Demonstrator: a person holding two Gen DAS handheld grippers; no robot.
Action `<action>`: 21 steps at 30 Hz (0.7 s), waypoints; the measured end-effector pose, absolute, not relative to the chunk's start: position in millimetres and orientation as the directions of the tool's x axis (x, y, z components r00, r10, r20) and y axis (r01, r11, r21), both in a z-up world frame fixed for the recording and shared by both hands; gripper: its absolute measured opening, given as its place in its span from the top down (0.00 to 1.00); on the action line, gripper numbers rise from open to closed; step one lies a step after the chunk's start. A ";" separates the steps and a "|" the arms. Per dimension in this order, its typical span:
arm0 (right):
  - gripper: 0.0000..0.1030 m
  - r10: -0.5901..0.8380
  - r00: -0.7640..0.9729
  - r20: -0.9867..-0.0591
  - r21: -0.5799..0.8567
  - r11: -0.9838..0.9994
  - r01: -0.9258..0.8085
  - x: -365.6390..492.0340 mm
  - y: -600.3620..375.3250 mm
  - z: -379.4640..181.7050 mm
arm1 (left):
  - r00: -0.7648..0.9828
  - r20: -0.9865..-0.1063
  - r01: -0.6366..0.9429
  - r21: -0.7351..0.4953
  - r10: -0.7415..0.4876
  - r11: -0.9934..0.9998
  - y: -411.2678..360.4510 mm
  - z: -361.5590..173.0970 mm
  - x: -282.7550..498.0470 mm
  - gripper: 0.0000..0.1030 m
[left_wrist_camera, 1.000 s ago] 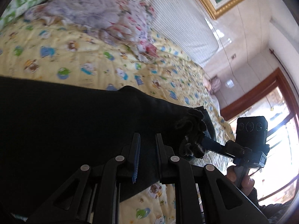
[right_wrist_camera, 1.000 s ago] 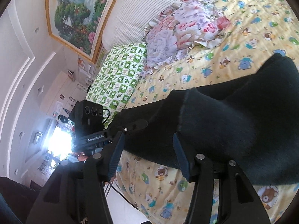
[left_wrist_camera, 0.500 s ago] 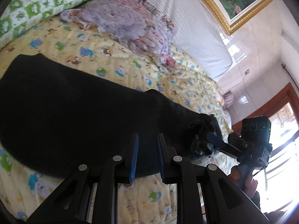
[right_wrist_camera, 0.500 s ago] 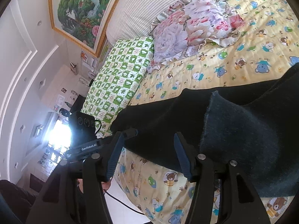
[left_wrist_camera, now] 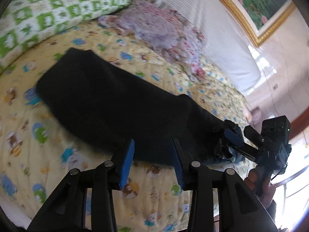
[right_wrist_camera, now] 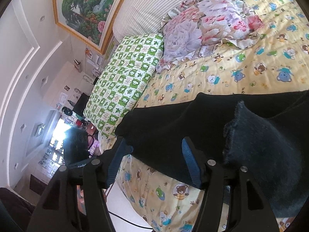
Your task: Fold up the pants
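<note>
Black pants (left_wrist_camera: 119, 104) lie stretched across the yellow cartoon-print bedspread (left_wrist_camera: 38, 154), folded lengthwise. My left gripper (left_wrist_camera: 152, 148) is open and empty, just above the near edge of the pants. In the right wrist view the pants (right_wrist_camera: 173, 127) lie flat with a folded, frayed hem layer (right_wrist_camera: 260, 145) on top at the right. My right gripper (right_wrist_camera: 152, 147) is open and empty over the pants' near edge. The right gripper also shows in the left wrist view (left_wrist_camera: 237, 137), at the bunched hem end.
A green checked pillow (right_wrist_camera: 125, 85) and a floral pillow (right_wrist_camera: 204, 27) lie at the head of the bed, against a striped headboard (right_wrist_camera: 146, 3). The bed's edge (right_wrist_camera: 139, 203) runs close below my right gripper. A framed painting (right_wrist_camera: 90, 5) hangs on the wall.
My left gripper has opened, let go of the pants and pulled back and up. My right gripper has stayed open and drawn back a little. The pants now lie flat.
</note>
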State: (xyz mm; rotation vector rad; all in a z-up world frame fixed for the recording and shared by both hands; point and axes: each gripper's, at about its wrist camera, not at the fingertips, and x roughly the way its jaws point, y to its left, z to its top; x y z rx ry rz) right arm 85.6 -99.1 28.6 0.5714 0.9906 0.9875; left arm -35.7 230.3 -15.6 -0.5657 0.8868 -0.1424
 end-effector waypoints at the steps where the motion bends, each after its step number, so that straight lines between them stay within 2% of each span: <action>1: 0.39 0.887 0.188 -0.423 0.780 0.462 -0.423 86.6 -95.8 28.6 | 0.638 -0.690 -0.134 -0.536 -0.341 0.834 234.8 -16.9 -40.9 0.53; 6: 0.33 0.889 0.166 -0.427 0.773 0.454 -0.442 89.4 -81.6 28.8 | 0.652 -0.693 -0.206 -0.552 -0.308 0.808 249.4 -21.1 -57.4 0.53; 11: 0.32 0.888 0.123 -0.443 0.765 0.446 -0.464 93.4 -61.6 27.8 | 0.659 -0.697 -0.281 -0.577 -0.283 0.767 266.5 -29.4 -67.5 0.50; 21: 0.29 0.851 0.028 -0.525 0.699 0.449 -0.556 113.6 -4.7 33.0 | 0.676 -0.687 -0.348 -0.616 -0.266 0.707 291.8 -37.1 -67.3 0.50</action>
